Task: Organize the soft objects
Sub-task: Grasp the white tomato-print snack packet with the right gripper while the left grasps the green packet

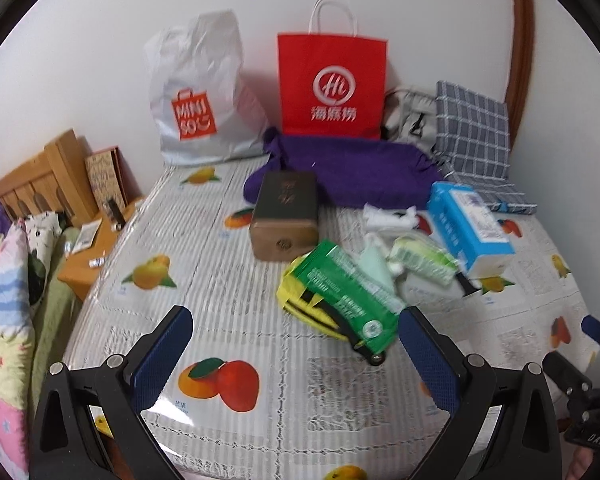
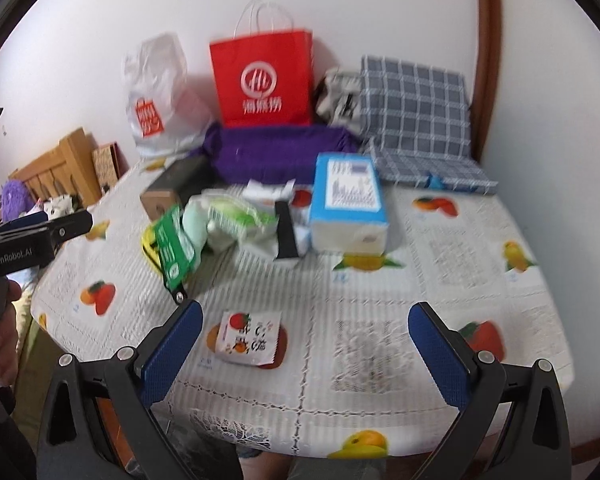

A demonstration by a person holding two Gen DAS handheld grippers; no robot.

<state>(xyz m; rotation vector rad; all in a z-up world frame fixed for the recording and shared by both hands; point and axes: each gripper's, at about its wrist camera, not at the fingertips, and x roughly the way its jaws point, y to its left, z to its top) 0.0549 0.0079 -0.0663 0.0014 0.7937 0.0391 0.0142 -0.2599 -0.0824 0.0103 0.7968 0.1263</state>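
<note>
both the left gripper [image 1: 296,332] and the right gripper [image 2: 305,330] are wide open and hold nothing, so it looks like no picking has started. the soft packs lie in a pile [image 1: 380,268] mid-table, and a small snack packet [image 2: 249,338] sits near the right gripper, which likely must go down over it and squeeze

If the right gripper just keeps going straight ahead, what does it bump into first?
Probably the small strawberry packet. It lies on the tablecloth just ahead of the open right gripper, nearer its left finger. Depth is unclear, so the gripper might pass above it.

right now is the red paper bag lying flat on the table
No, the red paper bag stands upright against the wall, handles up, behind the purple cloth.
</note>
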